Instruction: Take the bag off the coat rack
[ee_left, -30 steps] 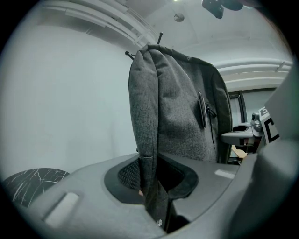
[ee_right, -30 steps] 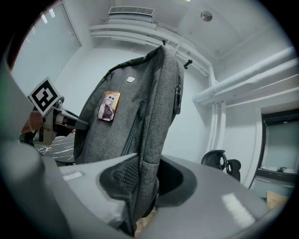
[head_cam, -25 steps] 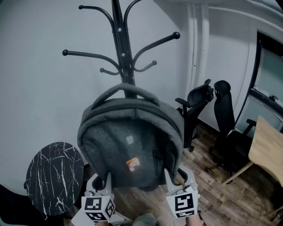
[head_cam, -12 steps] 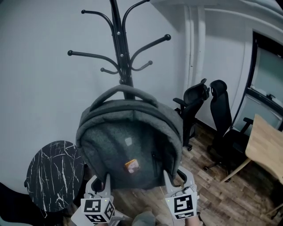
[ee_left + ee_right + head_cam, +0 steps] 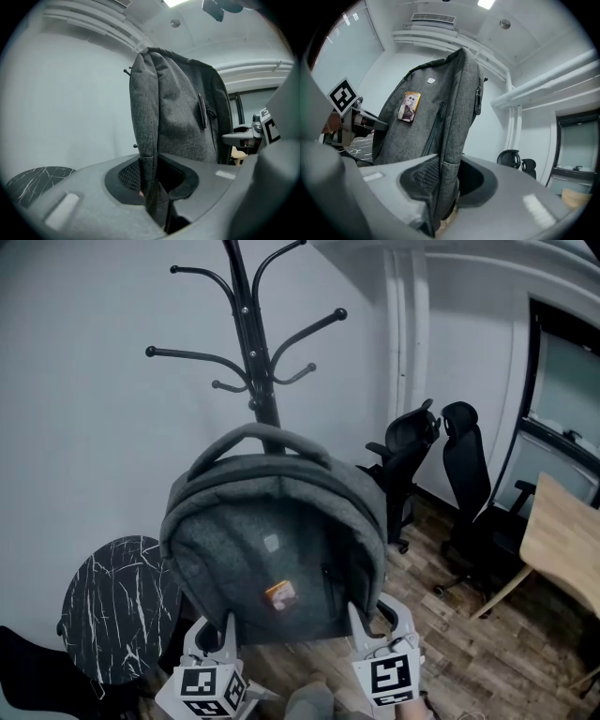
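A grey backpack [image 5: 272, 540] hangs in the air in front of the black coat rack [image 5: 251, 343], its top handle just before the pole; I cannot tell whether it rests on a hook. My left gripper [image 5: 228, 626] is shut on the bag's lower left edge, and my right gripper [image 5: 357, 615] is shut on its lower right edge. In the left gripper view the grey fabric [image 5: 154, 140] runs down between the jaws. The right gripper view shows the bag [image 5: 440, 122] with a small picture patch [image 5: 408, 107], pinched at its side seam.
A round black marble side table [image 5: 117, 606] stands at lower left. Black office chairs [image 5: 441, 474] stand by the wall at right, and a wooden table corner [image 5: 562, 540] juts in at far right. The floor is wood planks.
The bag and both grippers stay as they were. The view has shifted slightly, so the rack and the chairs sit a little further left.
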A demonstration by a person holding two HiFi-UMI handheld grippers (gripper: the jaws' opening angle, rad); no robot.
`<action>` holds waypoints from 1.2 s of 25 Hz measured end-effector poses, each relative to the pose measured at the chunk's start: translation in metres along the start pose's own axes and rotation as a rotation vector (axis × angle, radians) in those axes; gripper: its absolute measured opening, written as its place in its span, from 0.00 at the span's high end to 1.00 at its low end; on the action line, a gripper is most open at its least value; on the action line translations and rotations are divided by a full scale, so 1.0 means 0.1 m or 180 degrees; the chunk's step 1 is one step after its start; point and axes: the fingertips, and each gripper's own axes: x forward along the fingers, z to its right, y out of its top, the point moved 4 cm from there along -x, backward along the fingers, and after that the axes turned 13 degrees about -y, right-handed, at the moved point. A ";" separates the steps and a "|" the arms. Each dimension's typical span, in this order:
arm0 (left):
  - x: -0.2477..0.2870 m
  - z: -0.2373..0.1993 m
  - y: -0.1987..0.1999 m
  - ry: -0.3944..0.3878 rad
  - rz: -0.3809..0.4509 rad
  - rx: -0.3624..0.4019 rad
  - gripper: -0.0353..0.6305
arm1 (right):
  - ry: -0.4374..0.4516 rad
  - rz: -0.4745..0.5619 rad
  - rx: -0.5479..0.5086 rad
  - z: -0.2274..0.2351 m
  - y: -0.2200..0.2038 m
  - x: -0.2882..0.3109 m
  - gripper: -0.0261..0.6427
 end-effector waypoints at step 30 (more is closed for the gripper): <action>-0.36 0.37 -0.06 0.0105 -0.0026 -0.0055 0.84 | 0.0030 -0.0066 -0.0064 0.06 -0.11 -0.48 0.82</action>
